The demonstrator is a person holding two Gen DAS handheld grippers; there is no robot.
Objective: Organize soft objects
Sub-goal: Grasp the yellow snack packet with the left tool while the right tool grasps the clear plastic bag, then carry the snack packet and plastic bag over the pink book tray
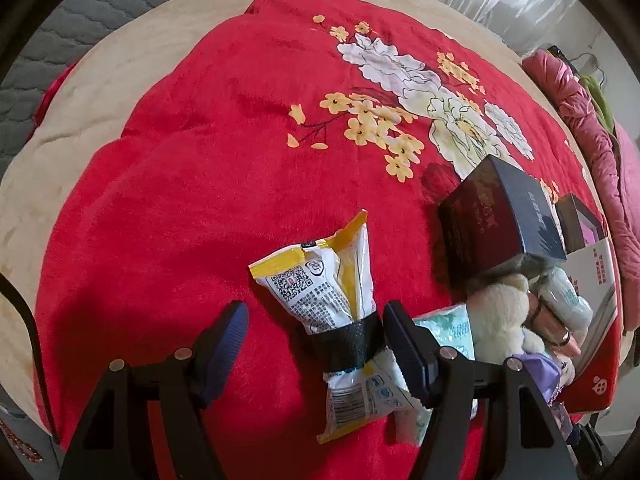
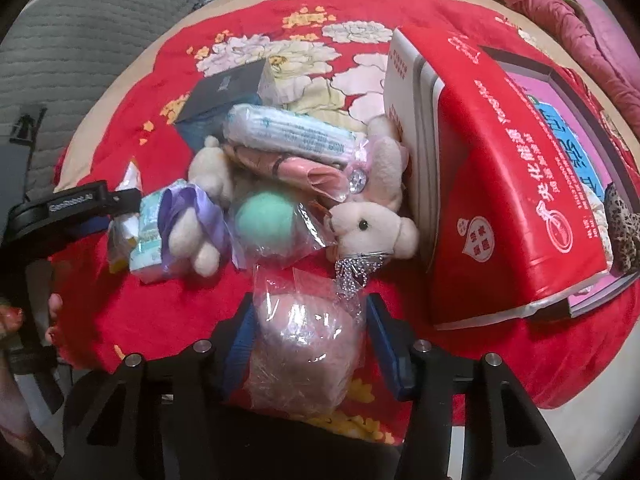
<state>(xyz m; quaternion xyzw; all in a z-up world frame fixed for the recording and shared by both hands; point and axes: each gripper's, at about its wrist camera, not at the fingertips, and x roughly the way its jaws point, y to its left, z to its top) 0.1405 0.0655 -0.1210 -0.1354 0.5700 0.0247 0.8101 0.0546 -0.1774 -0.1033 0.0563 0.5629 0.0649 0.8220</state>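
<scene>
Left tool (image 1: 316,334): jaws apart over the snack packet (image 1: 320,288), left of the teddy bear (image 2: 374,228).
Right tool (image 2: 308,344): gripping the bagged pink ball (image 2: 304,356), just below the bear.
Red box (image 2: 500,184): right of the bear.
Bed (image 1: 180,160): red flowered blanket.

The red blanket (image 1: 192,200) lies bare to the left of the snack packet (image 1: 320,292), with open passage there. To the right a dark box (image 1: 496,224) stands in the way, and the toy pile (image 2: 288,200) crowds up against the big red carton (image 2: 504,200), with little gap between them.
</scene>
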